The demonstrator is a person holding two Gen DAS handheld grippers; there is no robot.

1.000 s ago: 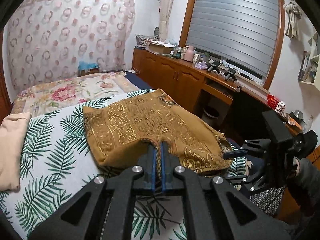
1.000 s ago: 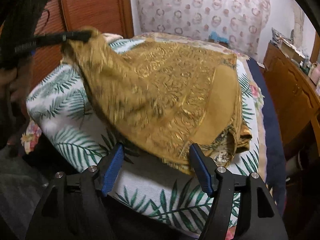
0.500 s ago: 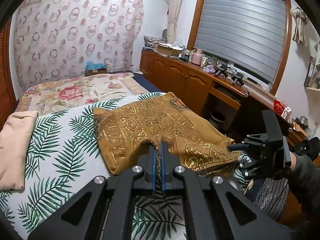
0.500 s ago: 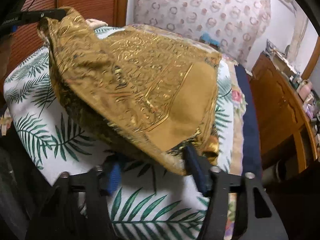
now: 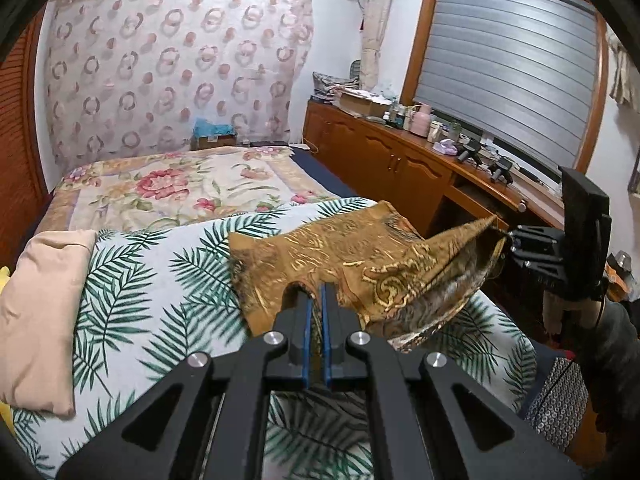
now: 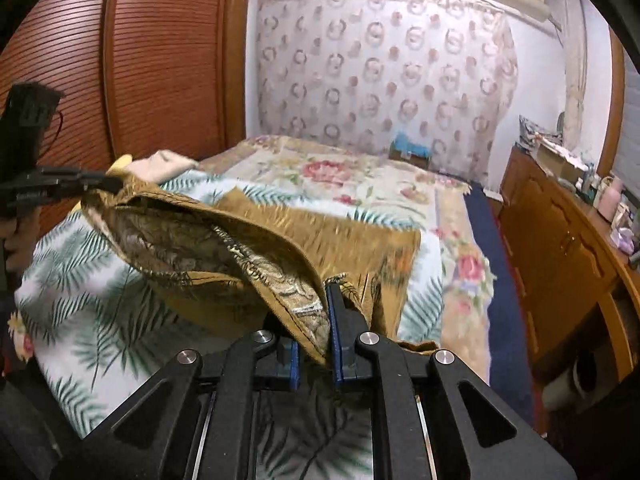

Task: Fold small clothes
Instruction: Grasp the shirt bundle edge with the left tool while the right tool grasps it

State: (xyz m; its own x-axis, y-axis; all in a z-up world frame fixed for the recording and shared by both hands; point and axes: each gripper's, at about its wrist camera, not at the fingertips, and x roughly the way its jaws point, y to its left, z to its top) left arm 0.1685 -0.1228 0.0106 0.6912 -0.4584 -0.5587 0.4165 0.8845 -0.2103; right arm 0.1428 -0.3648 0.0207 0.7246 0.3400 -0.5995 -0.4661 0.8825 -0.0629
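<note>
So your left tool (image 5: 316, 300) has its blue pads pinched tight on the near hem of the gold patterned garment (image 5: 360, 256), and the cloth rises straight up out of the pads before spreading away across the bed (image 5: 132, 300). Your right tool (image 6: 316, 320) is closing on the other near corner. A thick fold of fabric sits between the pads, draped over the left one and pressed against the right one.

Seen from the left side, that right-hand corner is lifted clear of the palm-leaf sheet (image 5: 168, 276), pulled up toward the right tool's black frame off the bed's edge, so the near hem hangs open like a pouch between the two tools. The far half of the garment still lies flat on the sheet, roughly mid-bed.

The beige pillow (image 5: 40, 312) sits well off to the left of the garment, not touching it. Wooden cabinets (image 5: 384, 160) run along the right wall.
</note>
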